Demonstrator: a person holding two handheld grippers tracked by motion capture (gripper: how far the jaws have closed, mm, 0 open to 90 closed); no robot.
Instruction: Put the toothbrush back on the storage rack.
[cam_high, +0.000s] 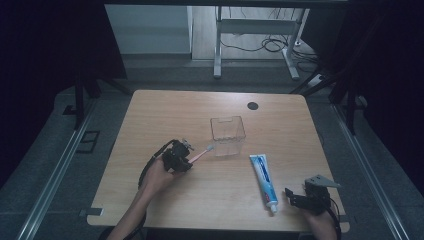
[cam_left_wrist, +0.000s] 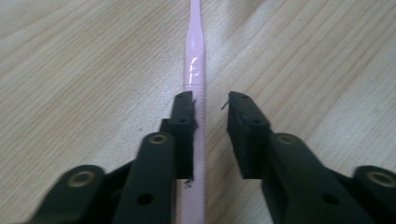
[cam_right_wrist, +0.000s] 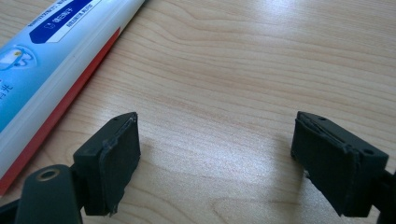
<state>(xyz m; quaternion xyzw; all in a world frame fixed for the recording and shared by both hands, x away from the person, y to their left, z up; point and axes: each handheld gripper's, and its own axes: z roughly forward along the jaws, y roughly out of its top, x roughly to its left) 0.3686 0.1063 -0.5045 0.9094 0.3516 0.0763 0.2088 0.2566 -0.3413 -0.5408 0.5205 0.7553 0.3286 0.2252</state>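
High view is looking down on a wooden table (cam_high: 165, 115). On the left side, a hand is holding the left gripper (cam_high: 186, 154) low over the wood. A pink toothbrush (cam_high: 201, 152) is lying flat there. Its long body is running from the gripper up and to the right, and its pale brush head is pointing at a clear plastic cup (cam_high: 227, 135) and is sitting just beside the bottom of it. Going right, a blue and white toothpaste tube (cam_high: 263, 180) is lying flat too, with its white cap pointing toward the person. Farther right, near the table's corner, the other hand is holding the right gripper (cam_high: 295, 196), close to the cap end of the tube.

Left gripper view is showing something the high view cannot. The toothbrush (cam_left_wrist: 194, 93) handle is running straight away between the two black jaws. One jaw is touching the handle's side. The other jaw is standing a little apart from it, so the jaws are not squeezing it yet. The left gripper (cam_left_wrist: 210, 100) is nearly together.

Right gripper view is showing the jaws of the right gripper (cam_right_wrist: 215, 123) wide apart, with bare wood between them. The toothpaste tube (cam_right_wrist: 51, 60) is lying off to one side, with blue writing and a red stripe along its edge.
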